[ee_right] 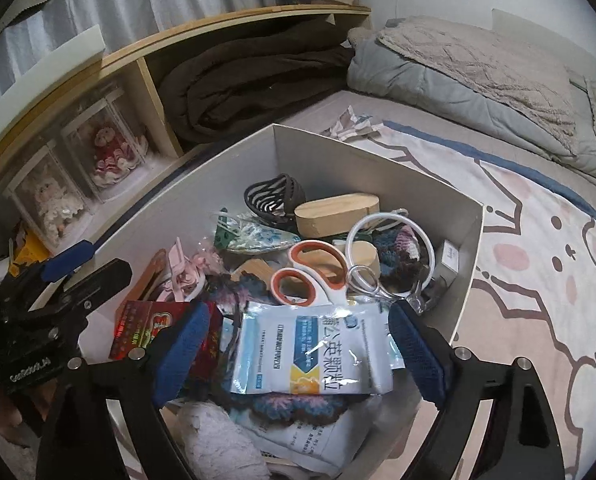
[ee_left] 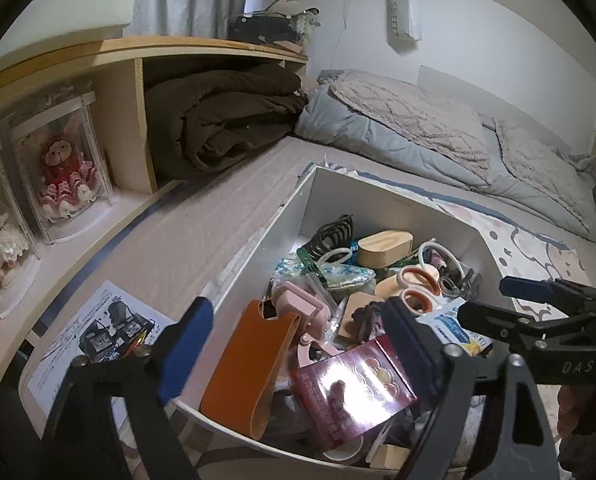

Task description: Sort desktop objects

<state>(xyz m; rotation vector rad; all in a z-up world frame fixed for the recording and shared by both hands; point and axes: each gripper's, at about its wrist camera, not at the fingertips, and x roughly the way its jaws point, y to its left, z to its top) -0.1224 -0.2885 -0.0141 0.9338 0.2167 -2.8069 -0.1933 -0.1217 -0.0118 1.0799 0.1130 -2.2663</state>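
Above the white box (ee_right: 377, 168), which sits on the bed and is full of mixed small things, both grippers hang with jaws spread wide and nothing held. The right gripper (ee_right: 298, 352) frames a white-and-blue sachet (ee_right: 313, 352) lying on top of the heap; the left gripper (ee_left: 294, 344) frames a shiny red packet (ee_left: 353, 392) and an orange leather strap (ee_left: 250, 364).

I think the main risk is the crowding. The sachet is flat and slippery, so the jaws may slide over it or also catch the crocheted yarn (ee_right: 294, 406) under it. The scissors (ee_right: 309, 276) lie just beyond and could be dragged along. The two grippers are also near each other and may collide.

The sachet carries large Chinese characters, which I cannot read with confidence. One gripper body shows "DAS", the other "GenRobot.AI", as far as I can tell.
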